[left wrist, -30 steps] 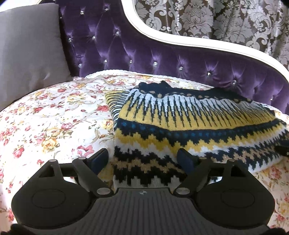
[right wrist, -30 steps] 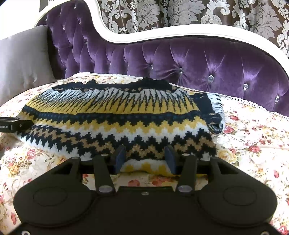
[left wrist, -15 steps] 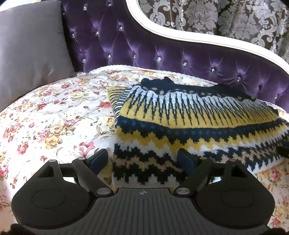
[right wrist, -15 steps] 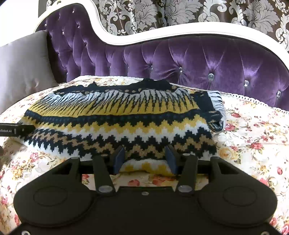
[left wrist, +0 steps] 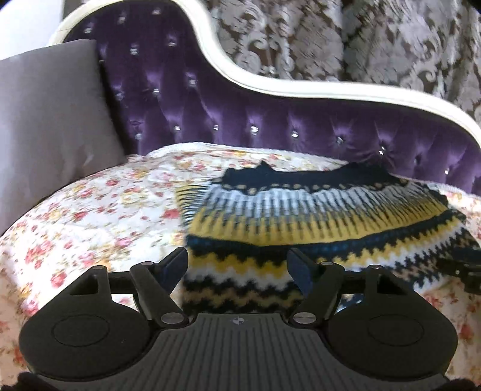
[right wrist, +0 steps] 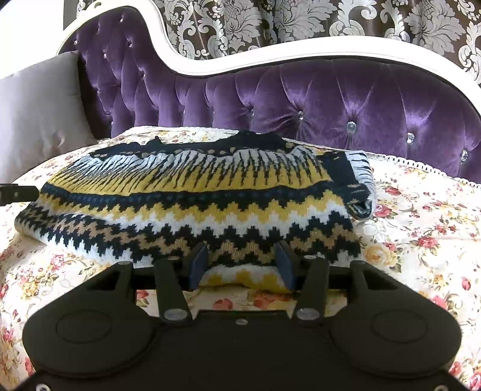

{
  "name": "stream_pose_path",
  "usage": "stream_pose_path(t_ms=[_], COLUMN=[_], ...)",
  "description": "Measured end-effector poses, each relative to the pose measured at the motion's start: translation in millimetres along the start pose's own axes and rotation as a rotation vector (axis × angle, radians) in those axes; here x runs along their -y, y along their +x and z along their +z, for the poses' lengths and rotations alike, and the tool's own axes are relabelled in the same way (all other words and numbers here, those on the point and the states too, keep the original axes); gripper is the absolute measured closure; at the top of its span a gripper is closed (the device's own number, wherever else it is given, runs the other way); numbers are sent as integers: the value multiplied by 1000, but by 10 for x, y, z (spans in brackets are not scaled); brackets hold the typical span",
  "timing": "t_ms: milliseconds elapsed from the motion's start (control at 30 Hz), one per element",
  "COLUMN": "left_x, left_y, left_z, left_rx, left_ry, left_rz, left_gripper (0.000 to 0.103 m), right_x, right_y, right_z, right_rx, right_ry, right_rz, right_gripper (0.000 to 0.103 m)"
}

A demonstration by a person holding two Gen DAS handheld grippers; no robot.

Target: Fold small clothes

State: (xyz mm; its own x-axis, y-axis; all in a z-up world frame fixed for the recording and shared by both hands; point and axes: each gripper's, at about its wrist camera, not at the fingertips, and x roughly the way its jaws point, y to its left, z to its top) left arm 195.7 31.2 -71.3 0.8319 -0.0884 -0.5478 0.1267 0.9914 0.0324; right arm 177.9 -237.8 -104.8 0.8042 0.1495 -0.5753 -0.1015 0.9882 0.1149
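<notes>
A knitted sweater [left wrist: 315,216] with navy, yellow and white zigzag bands lies folded flat on the floral bedspread [left wrist: 105,210]. My left gripper [left wrist: 237,267] straddles its near left corner. Its jaws are closing with the knit between them, and the pads do not clearly press. In the right wrist view the sweater [right wrist: 195,192] stretches across the bed. My right gripper [right wrist: 240,264] is shut on a bunched piece of the hem near the right corner. A finger of the left gripper [right wrist: 18,192] shows at the sweater's far left edge.
A purple tufted headboard [right wrist: 330,99] with a white frame curves behind the bed. A grey pillow [left wrist: 51,126] leans at the left. A patterned curtain [right wrist: 270,21] hangs behind. Floral sheet [right wrist: 421,228] lies bare to the right of the sweater.
The left gripper's fingers have drawn closer together around the sweater's corner, and its view has risen and blurred. The right gripper and its hold look the same.
</notes>
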Motion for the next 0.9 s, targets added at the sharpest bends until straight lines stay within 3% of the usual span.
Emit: stream_pose_path(t_ms=[167,333,433,900], left_x=[330,511,468,489], left_y=[247,458,373,364], left_z=[164,-2,-138,-165], left_rx=[-54,-173,-119,-92], left_ry=[88,113,103,66], left_rz=[-50,-80,-74,-31], left_gripper=[31,31,30,28], right_x=[-7,-7,-8,6], right_y=[0,0,-1,-4], right_z=[2,1,0,0], right_rx=[1,1,1,3], right_ry=[-1,0,2,19], right_rz=[-2,-2,-1,19], right_gripper=[47,47,47,44])
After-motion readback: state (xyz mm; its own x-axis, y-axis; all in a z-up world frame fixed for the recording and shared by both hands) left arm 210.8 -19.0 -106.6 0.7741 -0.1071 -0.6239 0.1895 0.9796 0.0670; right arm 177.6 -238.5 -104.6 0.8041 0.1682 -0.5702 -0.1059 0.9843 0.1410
